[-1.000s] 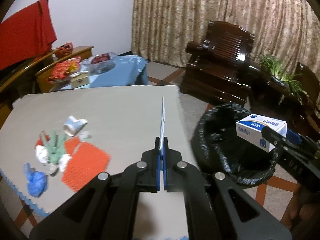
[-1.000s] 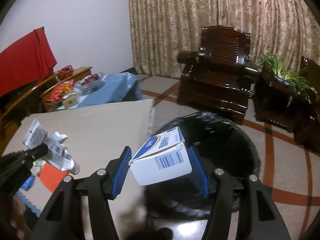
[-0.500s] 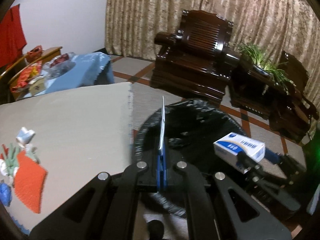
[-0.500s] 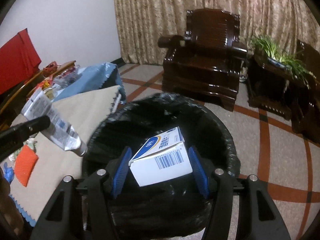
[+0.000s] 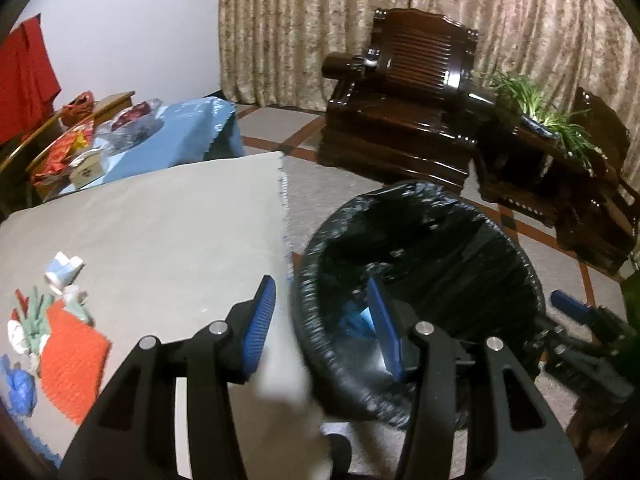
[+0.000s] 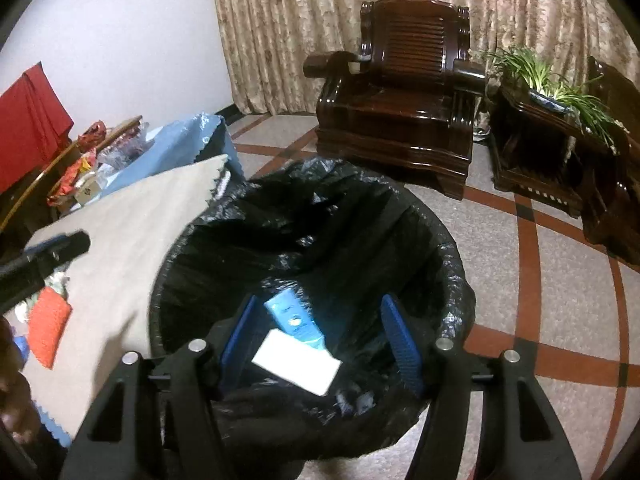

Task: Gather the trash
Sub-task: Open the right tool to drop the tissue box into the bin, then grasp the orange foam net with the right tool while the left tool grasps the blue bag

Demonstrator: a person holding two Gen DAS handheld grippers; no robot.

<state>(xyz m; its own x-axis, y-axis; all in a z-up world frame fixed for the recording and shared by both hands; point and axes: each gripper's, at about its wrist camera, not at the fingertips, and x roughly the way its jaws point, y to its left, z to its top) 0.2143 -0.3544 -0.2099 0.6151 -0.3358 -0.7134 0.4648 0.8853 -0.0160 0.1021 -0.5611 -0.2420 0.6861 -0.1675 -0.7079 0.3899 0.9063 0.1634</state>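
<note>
A bin lined with a black bag stands on the floor by the beige table. My left gripper hangs over the bin's near rim, its jaws opening with nothing between them. My right gripper is over the bin's mouth, jaws opening too. The blue and white box lies below them inside the bag, free of the pads. Trash lies on the table's left part: an orange mesh pad, a blue crumpled piece, green scraps and a small white tube end.
A dark wooden armchair and a plant stand stand beyond the bin. A low table with a blue cloth holds snack packets at the back left. The left gripper's fingertip shows at the right view's left edge.
Both hands swung from above the table to over the bin. The left jaws opened and the flat tube they held is gone. The right jaws let the box go and it dropped into the bag.
</note>
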